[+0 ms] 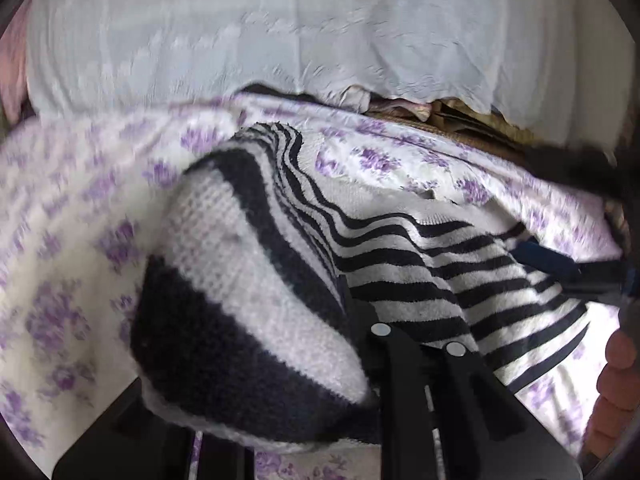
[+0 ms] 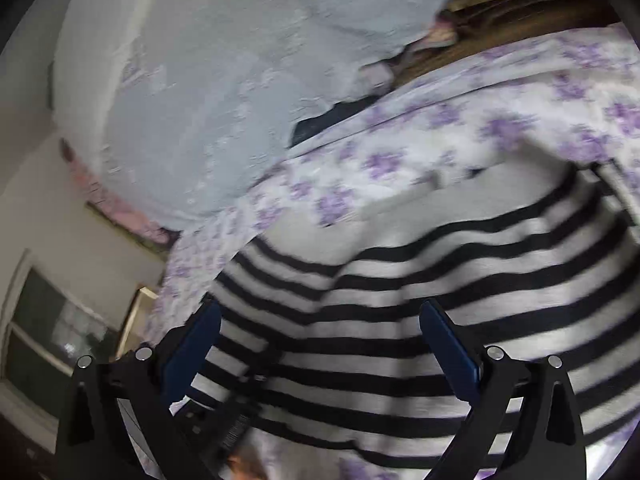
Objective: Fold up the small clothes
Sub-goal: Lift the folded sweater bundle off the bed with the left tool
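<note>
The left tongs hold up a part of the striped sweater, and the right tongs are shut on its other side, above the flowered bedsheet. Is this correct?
Not quite. The right tongs are open, their blue fingers spread wide over the striped sweater, as the right wrist view shows. The rest holds: the left tongs lift a bunch of it above the flowered bedsheet.

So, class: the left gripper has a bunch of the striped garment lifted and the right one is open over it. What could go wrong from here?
1. The striped garment is bunched thickly over the left gripper, so it may drop crumpled rather than as a flat fold.
2. The right gripper is open and holds nothing, so the lower layer could drag across the floral sheet.
3. Both views are blurred, so placement may be imprecise.
</note>
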Available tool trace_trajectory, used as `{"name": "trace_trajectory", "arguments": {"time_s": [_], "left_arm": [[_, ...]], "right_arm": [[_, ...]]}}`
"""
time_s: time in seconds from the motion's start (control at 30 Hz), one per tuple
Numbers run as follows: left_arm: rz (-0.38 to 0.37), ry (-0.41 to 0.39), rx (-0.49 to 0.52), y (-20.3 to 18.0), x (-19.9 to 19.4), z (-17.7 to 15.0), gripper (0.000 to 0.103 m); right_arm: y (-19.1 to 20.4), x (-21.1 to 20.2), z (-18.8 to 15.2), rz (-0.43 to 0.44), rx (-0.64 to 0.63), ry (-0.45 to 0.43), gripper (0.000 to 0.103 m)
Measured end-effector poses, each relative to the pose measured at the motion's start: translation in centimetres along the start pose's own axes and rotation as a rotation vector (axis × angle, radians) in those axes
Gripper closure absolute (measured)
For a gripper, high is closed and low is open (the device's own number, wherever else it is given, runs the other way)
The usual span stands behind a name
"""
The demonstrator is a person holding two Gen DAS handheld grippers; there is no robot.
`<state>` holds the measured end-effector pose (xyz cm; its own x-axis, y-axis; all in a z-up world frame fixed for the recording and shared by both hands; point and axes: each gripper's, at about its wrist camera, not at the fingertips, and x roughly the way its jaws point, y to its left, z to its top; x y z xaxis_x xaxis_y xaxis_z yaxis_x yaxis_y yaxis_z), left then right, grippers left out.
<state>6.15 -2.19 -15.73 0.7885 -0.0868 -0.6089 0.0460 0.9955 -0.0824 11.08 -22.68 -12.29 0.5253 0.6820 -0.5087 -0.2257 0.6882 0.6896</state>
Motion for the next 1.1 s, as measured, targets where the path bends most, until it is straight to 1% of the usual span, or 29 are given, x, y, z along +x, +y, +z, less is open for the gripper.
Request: {"name": "trace_trajectory", "arguments": {"time_s": [0.07,0.13,0.23,0.27,0.3,0.33,0.4,0.5,0.63,0.7,0.77,0.9,1.03,1.1], "left_arm": [[0.022,-0.022,0.044,-0.9,-0.3,-0.1,0.087],[0.038,-0.035,0.069,-1.4,-0.4,-0.1,0.087],[0.051,-0.048,0.096,-1.8,-0.6,-0.1,0.087],[0.059,-0.054,0.111,-2.1,-0.6,0.0,0.087],[0.069,-0.061,0.133,-2.5,-0.5,0.0,0.087],[0.089,-0.077,0.175,-3.2,-0.6,-0.1,0.087],[0.111,-0.099,0.221,-4.3,-0.9,-0.4,0.087],[0.139,-0.136,0.317,-6.2,-1.3,-0.9,0.087],[0.146,-0.172,0.407,-8.1,-2.0,-1.3,0.087],[0.135,-0.174,0.419,-8.6,-2.1,-0.9,0.087],[0.108,-0.174,0.423,-9.4,-2.1,-0.1,0.087],[0.057,-0.189,0.432,-11.4,-2.5,1.3,0.087],[0.018,-0.218,0.484,-14.9,-2.9,2.3,0.087],[-0.005,-0.222,0.504,-16.5,-2.9,2.5,0.087]], "right_arm": [[-0.3,1.2,0.4,0.046,0.021,0.053,0.003],[-0.4,1.9,1.1,0.081,0.051,0.08,0.003],[0.5,3.5,2.9,0.175,0.066,0.148,0.003],[1.0,3.8,3.2,0.19,0.06,0.165,0.003],[1.9,4.6,3.7,0.217,0.036,0.205,0.003],[2.4,5.0,3.8,0.235,0.018,0.234,0.003],[3.9,6.7,4.2,0.274,-0.027,0.324,0.003],[4.5,7.8,4.6,0.259,-0.051,0.368,0.003],[3.0,7.3,5.3,0.181,-0.05,0.366,0.003],[2.0,6.5,5.3,0.148,-0.044,0.352,0.003],[0.8,5.2,5.6,0.126,-0.037,0.324,0.003],[-1.2,2.8,6.7,0.143,-0.007,0.286,0.003],[-2.4,0.0,7.9,0.189,-0.008,0.271,0.004],[-3.3,-1.8,8.6,0.207,-0.005,0.25,0.003]]}}
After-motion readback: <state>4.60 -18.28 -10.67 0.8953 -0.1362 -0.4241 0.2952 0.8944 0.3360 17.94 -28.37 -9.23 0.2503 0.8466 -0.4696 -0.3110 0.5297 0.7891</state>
